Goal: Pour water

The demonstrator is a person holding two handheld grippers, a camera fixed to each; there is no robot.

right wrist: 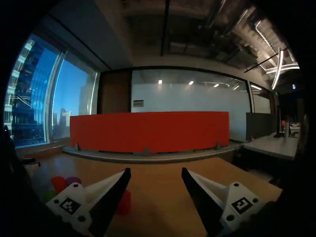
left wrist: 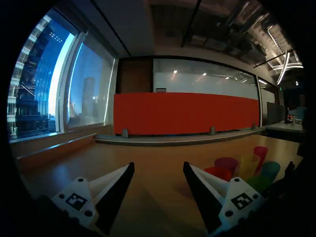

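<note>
Cups (left wrist: pixel 248 166) stand just right of the wide-spread left hand-held gripper (left wrist: pixel 158 164).

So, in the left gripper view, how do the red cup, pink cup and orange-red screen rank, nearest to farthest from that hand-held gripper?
1. Red cup, low right, closest in.
2. Pink cup, farther back, right.
3. Orange-red screen, straight ahead, far back.
</note>
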